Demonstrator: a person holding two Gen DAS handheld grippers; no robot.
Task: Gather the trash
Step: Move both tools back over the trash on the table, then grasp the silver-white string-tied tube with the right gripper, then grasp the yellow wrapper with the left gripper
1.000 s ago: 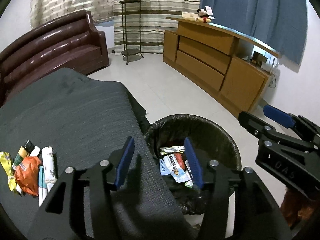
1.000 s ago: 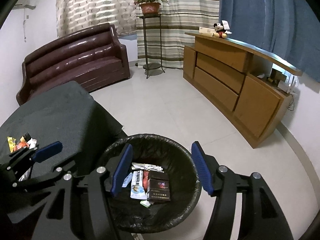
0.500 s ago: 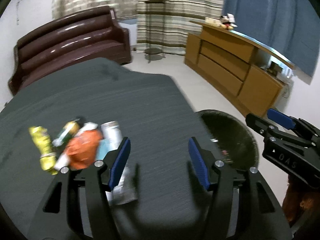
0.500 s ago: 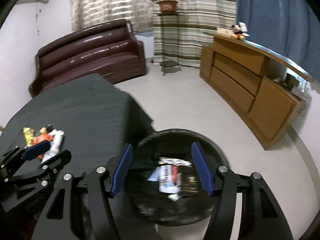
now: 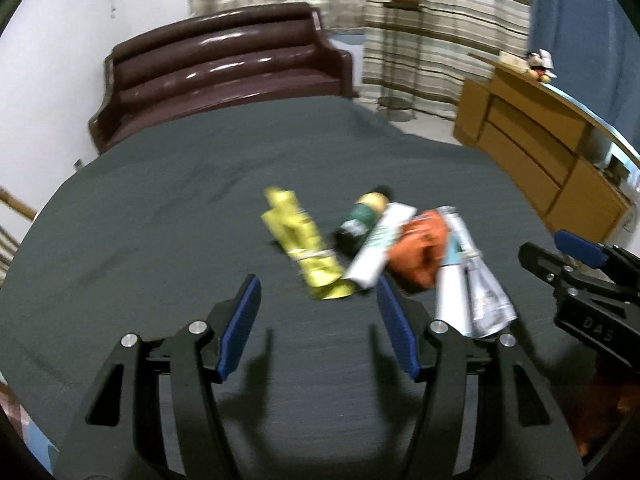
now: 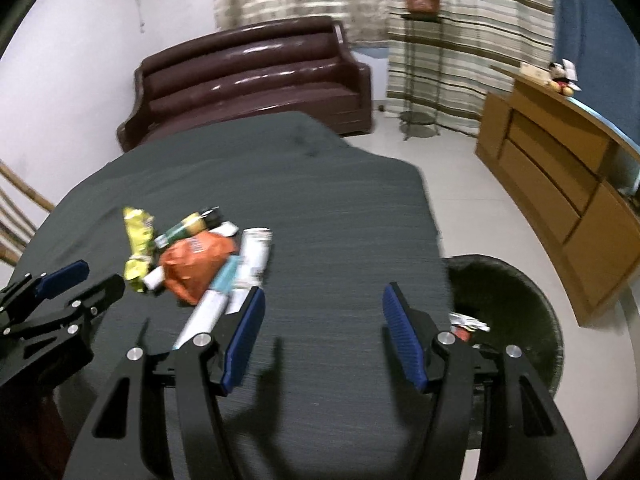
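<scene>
The trash [image 5: 376, 248] lies in a heap on the grey-covered bench [image 5: 160, 240], just ahead of the left gripper [image 5: 318, 326]. Its jaws, having just been opening, stand apart and empty. The right gripper [image 6: 323, 334] hovers over bare cloth, jaws apart and empty.

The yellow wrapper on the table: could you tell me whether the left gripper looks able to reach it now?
Probably yes: the left gripper is open and empty, and the yellow wrapper lies just ahead with bare cloth between.

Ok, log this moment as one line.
left gripper: open, empty | right gripper: open, empty | wrappers: piled on table | trash bin: holds trash
</scene>
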